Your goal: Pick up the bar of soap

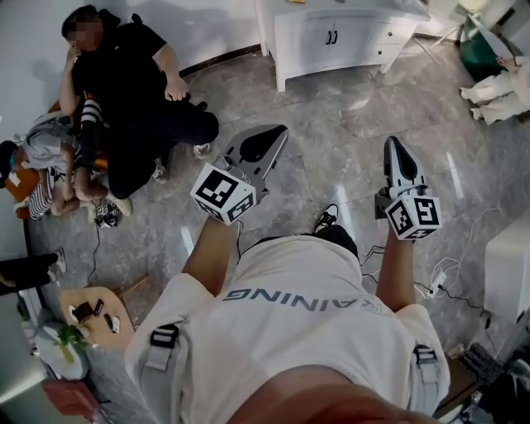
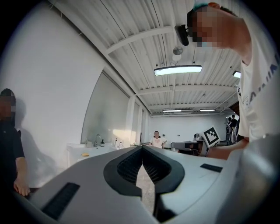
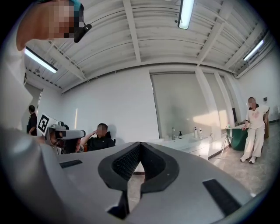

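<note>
Both grippers out over the grey marble floor, side by side and apart: left gripper, right gripper. Ahead of them, low white cabinet against the wall. Left of the cabinet, person in black seated low. Far right, green tub, person in white just beside it. Round wooden side table near left. White cables on floor, near right.

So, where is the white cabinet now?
Head view, top centre: the white cabinet stands by the wall, across the grey floor, right of the seated person.
</note>
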The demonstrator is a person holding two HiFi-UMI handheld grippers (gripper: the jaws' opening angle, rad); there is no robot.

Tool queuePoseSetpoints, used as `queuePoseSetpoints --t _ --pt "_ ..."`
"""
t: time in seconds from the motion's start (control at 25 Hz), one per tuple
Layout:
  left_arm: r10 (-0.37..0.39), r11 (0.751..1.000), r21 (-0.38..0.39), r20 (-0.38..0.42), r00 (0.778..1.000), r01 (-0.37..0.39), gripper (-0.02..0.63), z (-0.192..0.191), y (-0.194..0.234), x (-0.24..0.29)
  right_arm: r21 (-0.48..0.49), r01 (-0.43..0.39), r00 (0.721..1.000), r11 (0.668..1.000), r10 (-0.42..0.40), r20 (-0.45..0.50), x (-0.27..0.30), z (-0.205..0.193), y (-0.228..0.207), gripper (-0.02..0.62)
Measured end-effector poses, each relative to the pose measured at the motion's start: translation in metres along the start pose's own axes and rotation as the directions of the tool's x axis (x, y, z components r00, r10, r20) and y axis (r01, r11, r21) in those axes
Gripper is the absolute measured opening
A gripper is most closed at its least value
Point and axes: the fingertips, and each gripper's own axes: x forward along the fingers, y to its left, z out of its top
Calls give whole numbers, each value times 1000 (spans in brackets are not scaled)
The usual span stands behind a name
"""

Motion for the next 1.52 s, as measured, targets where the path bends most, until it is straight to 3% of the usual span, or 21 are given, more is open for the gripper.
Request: queuePoseSetpoints --t 0.32,0.6,1.12,1.52 --pt "103 995 -10 -4 995 -103 9 12 15 107 18 -62 998 998 62 -17 48 21 -114 9" --pt "179 984 7 -38 983 -179 9 6 23 177 53 -116 993 992 117 -30 79 16 -186 9" --pt "152 988 -2 -31 988 -153 9 -5 94 281 53 -64 997 997 66 -49 144 11 -268 8" --pt "108 993 -37 -36 993 -110 9 -5 198 359 33 -53 994 998 56 -98 275 27 -300 8"
